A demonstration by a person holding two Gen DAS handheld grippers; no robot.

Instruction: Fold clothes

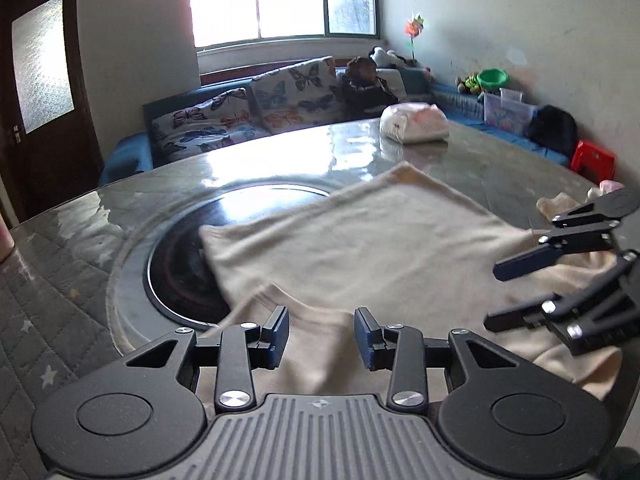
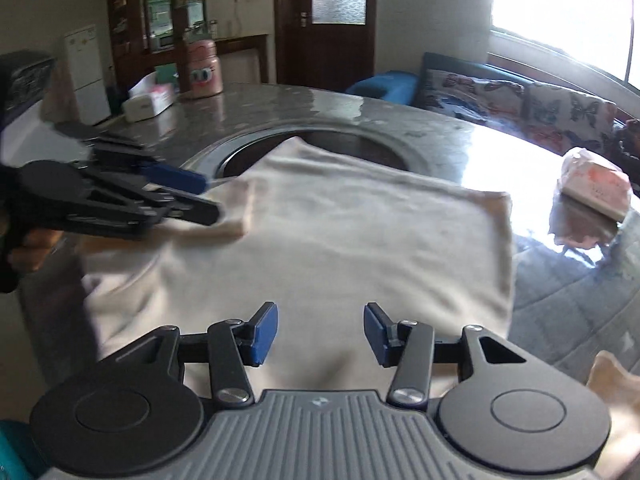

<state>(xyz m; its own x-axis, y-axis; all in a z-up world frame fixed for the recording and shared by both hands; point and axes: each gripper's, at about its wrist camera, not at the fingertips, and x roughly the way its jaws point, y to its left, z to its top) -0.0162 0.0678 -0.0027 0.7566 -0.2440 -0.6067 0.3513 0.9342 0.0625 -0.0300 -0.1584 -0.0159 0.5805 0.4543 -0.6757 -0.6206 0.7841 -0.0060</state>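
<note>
- The cream garment [image 1: 360, 248] lies spread flat on the grey bench [image 1: 80, 280], with one corner overlapping the dark round inset [image 1: 180, 264] in the bench middle.
- Landmark for all positions: the cream garment.
- The left gripper [image 1: 322, 338] hangs over the near edge of the garment. Its fingers [image 1: 280, 336] stand apart, with nothing between them.
- The right gripper [image 2: 320, 334] hangs over the same near edge, beside the left one. Its fingers [image 2: 264, 334] stand apart and hold nothing.
- No earlier picture is available, so no finger motion is stated.
- Handling, as a judgement: the fabric looks soft, thin and light. It should drape and sag when lifted, and may slide on the glossy bench surface.
- Recommended hold: pinch at corners or hems, one gripper per corner, so that the fold line stays straight.
- A folded-over flap [image 2: 236, 208] sits at the garment's left side, just under the left gripper's tips in the right wrist view.
- A white wrapped bundle [image 1: 414, 124] rests on the bench, well beyond the garment's far edge.
- Hard to make out: the garment type, since no sleeves or collar are clear.
- Motion blur softens the nearest cloth edge, and the gripper bodies hide the portion below them.
</note>
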